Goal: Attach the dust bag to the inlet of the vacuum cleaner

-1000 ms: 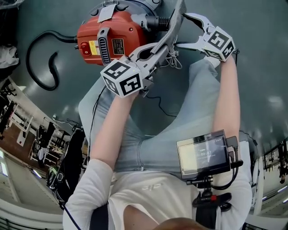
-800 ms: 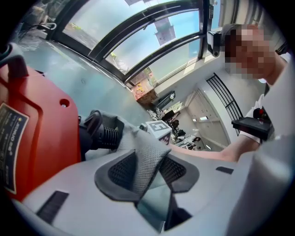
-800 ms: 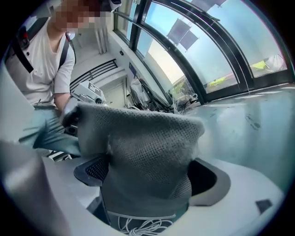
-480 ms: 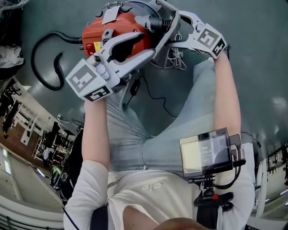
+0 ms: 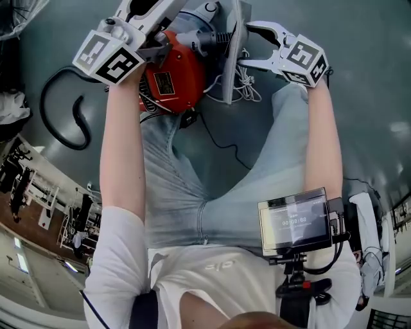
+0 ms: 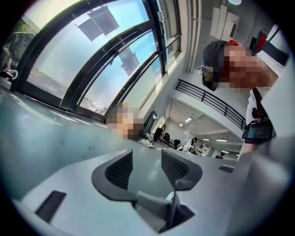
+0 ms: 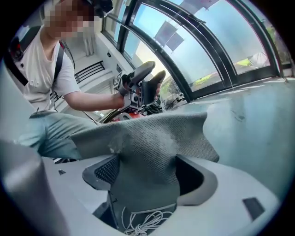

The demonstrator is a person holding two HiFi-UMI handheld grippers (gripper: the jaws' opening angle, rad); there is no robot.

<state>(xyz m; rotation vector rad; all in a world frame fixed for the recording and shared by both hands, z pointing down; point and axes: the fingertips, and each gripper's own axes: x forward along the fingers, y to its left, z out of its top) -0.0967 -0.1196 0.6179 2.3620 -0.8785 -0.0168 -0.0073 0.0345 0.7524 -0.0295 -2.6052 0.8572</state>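
Head view: the left gripper (image 5: pixel 144 19) sits at upper left, over the red vacuum (image 5: pixel 176 71). At upper right, the right gripper (image 5: pixel 247 45) has the grey bag (image 5: pixel 232 45) between its jaws, just right of the vacuum.

Left gripper view: the jaws have just opened and stand apart and empty, facing a window (image 6: pixel 92 55).

Right gripper view: the jaws have just been closing and are clamped on the bag at frame centre, with its cord (image 7: pixel 138 223) below.

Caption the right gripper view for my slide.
The right tool, jaws just closing, pinches the grey dust bag, red vacuum cleaner behind.
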